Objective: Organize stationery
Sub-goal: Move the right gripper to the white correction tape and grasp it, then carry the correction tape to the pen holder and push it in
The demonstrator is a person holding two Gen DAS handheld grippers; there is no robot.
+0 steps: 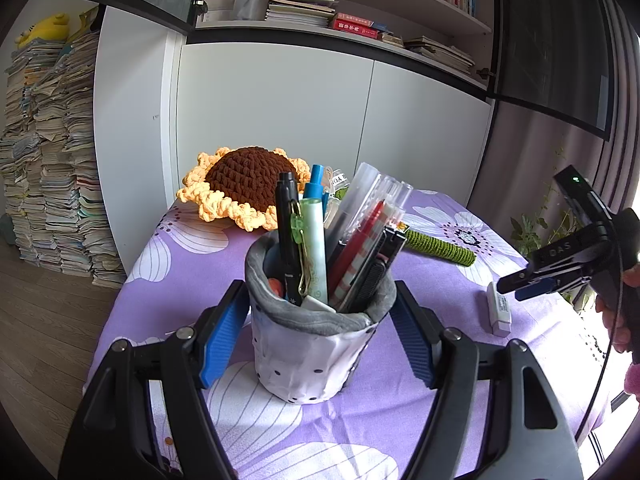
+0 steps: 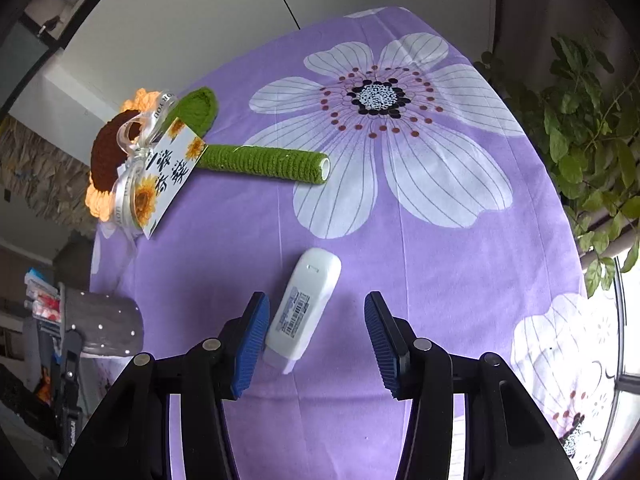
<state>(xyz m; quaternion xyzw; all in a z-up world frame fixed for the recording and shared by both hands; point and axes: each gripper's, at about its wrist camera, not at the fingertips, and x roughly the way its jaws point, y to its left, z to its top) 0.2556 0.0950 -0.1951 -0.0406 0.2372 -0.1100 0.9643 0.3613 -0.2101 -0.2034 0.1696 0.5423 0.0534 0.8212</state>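
Observation:
A grey and white fabric pen holder (image 1: 316, 344) full of pens and markers stands on the purple flowered tablecloth (image 1: 420, 432). My left gripper (image 1: 318, 332) is open, its blue pads on either side of the holder, not pressing it. A white eraser in a printed sleeve (image 2: 302, 308) lies on the cloth; it also shows in the left wrist view (image 1: 499, 309). My right gripper (image 2: 316, 340) is open, hovering over the eraser, which lies between the pads close to the left one. The holder shows at the left of the right wrist view (image 2: 104, 326).
A crocheted sunflower (image 1: 248, 188) with a green stem (image 2: 264, 164) and a gift tag (image 2: 168, 176) lies at the back of the table. White cupboards and bookshelves stand behind. Book stacks (image 1: 52, 168) rise on the left floor. A leafy plant (image 2: 588, 132) stands at the right.

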